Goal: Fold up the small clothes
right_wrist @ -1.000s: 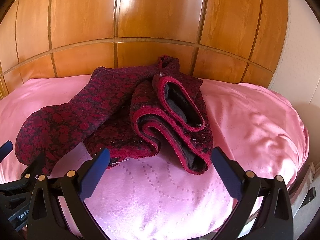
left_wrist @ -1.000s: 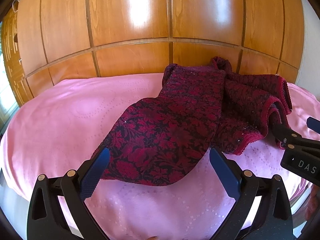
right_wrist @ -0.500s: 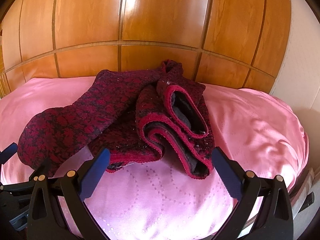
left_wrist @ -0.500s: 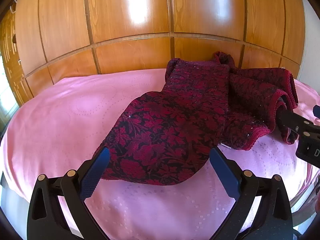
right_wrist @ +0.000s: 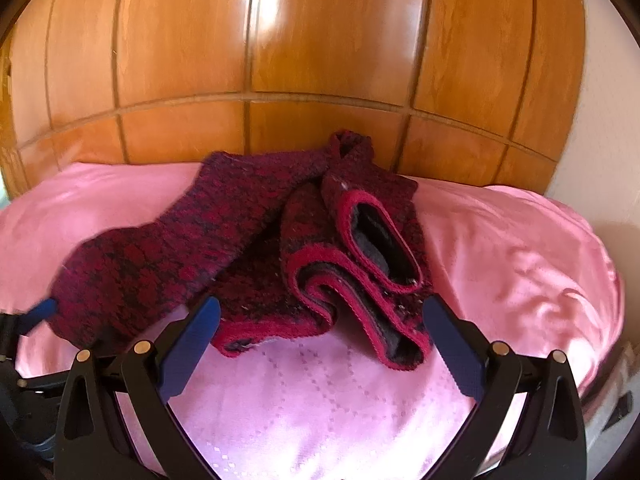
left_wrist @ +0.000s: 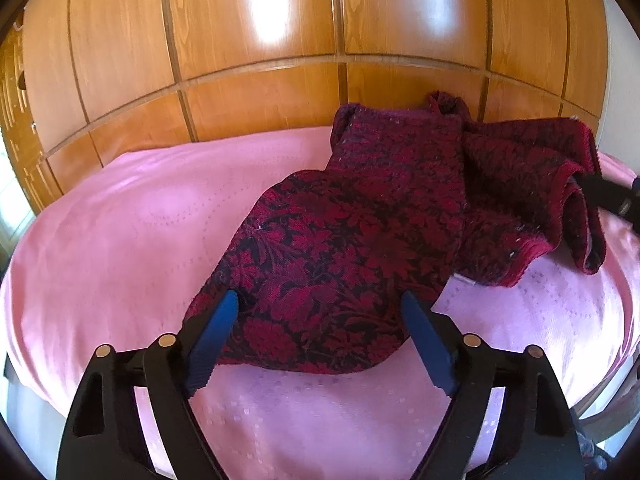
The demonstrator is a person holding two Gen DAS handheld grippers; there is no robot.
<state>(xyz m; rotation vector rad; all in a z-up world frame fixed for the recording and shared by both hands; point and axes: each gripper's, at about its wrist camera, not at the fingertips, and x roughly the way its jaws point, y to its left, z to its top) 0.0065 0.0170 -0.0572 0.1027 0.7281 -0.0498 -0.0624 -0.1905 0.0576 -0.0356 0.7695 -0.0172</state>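
Note:
A dark red and black patterned knit garment (left_wrist: 360,232) lies crumpled on a pink sheet (left_wrist: 120,232). Its near rounded end lies between the fingers of my left gripper (left_wrist: 320,312), which is open and straddles it. In the right wrist view the garment (right_wrist: 240,240) shows its red-trimmed opening with a grey lining (right_wrist: 376,248), folded in loops. My right gripper (right_wrist: 320,320) is open, with its fingers on either side of that trimmed edge. A left fingertip (right_wrist: 36,314) shows at the garment's left end.
A glossy wooden panelled wall (left_wrist: 320,40) stands right behind the bed. A pale wall (right_wrist: 600,160) is at the right. The pink sheet falls away at the bed's near and side edges.
Both grippers have moved forward, closer to the garment. The left fingers now flank its near end and the right fingers flank the trimmed edge. The garment itself has not shifted.

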